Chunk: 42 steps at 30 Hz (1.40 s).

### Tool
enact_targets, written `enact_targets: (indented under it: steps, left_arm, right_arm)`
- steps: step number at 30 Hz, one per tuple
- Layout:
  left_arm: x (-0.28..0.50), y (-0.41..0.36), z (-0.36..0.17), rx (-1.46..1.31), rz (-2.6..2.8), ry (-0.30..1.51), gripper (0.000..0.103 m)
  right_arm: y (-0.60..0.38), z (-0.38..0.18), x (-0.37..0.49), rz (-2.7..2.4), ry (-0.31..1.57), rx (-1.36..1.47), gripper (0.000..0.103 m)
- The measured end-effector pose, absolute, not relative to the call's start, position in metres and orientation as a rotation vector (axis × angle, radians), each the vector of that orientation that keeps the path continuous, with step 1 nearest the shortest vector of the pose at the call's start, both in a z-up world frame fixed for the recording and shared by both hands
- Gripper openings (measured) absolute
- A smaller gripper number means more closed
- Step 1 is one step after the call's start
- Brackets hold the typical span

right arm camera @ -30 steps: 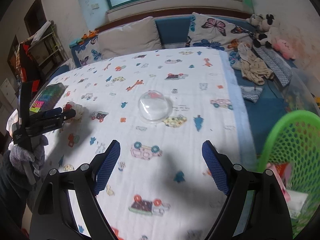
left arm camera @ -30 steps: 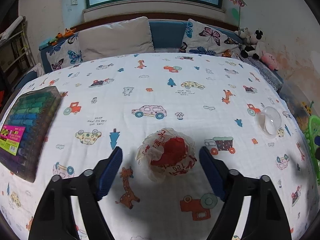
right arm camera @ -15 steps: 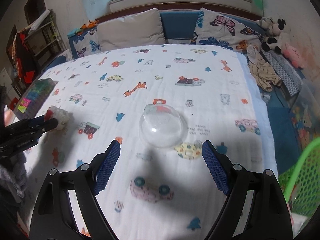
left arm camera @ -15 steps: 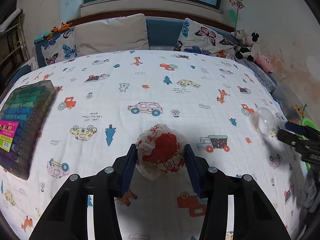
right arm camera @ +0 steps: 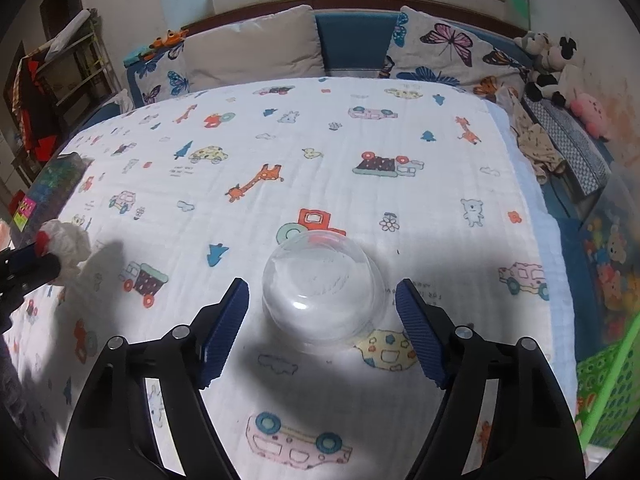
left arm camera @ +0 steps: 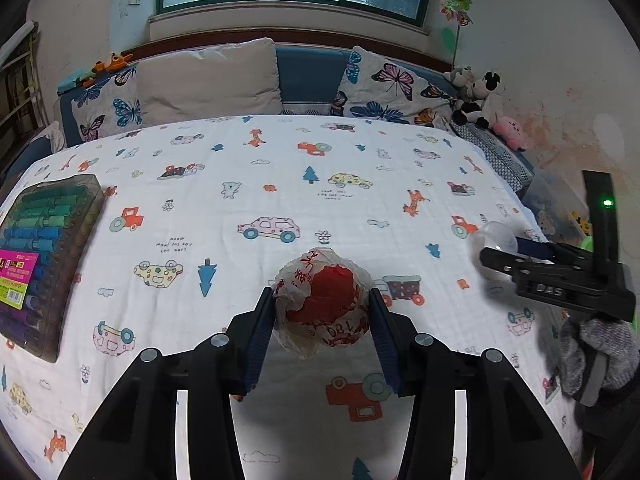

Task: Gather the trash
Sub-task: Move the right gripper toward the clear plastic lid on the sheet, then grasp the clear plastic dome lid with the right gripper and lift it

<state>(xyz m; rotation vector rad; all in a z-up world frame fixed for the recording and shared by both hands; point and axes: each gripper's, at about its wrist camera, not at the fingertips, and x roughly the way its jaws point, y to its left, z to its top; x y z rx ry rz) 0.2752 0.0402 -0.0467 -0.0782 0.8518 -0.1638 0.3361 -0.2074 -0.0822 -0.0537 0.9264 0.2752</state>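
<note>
A crumpled white and red paper wrapper (left arm camera: pixel 322 303) lies on the printed sheet, and my left gripper (left arm camera: pixel 321 334) is shut on it, both blue pads pressed against its sides. It also shows at the left edge of the right wrist view (right arm camera: pixel 66 245). A clear plastic dome lid (right arm camera: pixel 324 308) lies rim down on the sheet. My right gripper (right arm camera: pixel 322 330) is open with its pads on either side of the dome, not touching it. In the left wrist view the dome (left arm camera: pixel 491 240) sits at the right gripper's tips (left arm camera: pixel 516 254).
A case of coloured markers (left arm camera: pixel 42 256) lies at the sheet's left edge. A green mesh basket (right arm camera: pixel 604 396) stands at the lower right beside the bed. Pillows (left arm camera: pixel 208 80) and plush toys (left arm camera: pixel 480 100) line the far side.
My left gripper closed on the wrapper and now grips it. My right gripper moved forward and down until the clear dome sits between its open pads.
</note>
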Motion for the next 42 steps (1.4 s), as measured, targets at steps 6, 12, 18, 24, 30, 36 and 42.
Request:
enact_targets:
  steps: [6, 12, 18, 24, 30, 36, 42]
  left_arm:
    - [0.27, 0.039, -0.042, -0.083, -0.172, 0.845, 0.045]
    - [0.269, 0.038, -0.039, -0.084, -0.173, 0.84, 0.045]
    - [0.26, 0.033, -0.03, -0.08, -0.185, 0.827, 0.045]
    - [0.247, 0.017, -0.021, -0.062, -0.215, 0.815, 0.045]
    - [0.233, -0.007, -0.012, -0.042, -0.264, 0.804, 0.045]
    - [0.219, -0.033, -0.003, -0.019, -0.314, 0.783, 0.045]
    - [0.206, -0.067, 0.002, 0.016, -0.377, 0.773, 0.045]
  right_arm:
    - [-0.206, -0.086, 0.338, 0.271, 0.934, -0.058, 0.065]
    - [-0.209, -0.079, 0.33, 0.275, 0.92, -0.049, 0.063]
    - [-0.215, -0.067, 0.315, 0.281, 0.897, -0.032, 0.063]
    - [-0.228, -0.055, 0.292, 0.271, 0.875, -0.015, 0.063]
    - [-0.253, -0.043, 0.263, 0.241, 0.854, 0.01, 0.063]
    - [-0.287, -0.033, 0.23, 0.196, 0.836, 0.045, 0.06]
    - [-0.33, -0.029, 0.202, 0.138, 0.835, 0.088, 0.049]
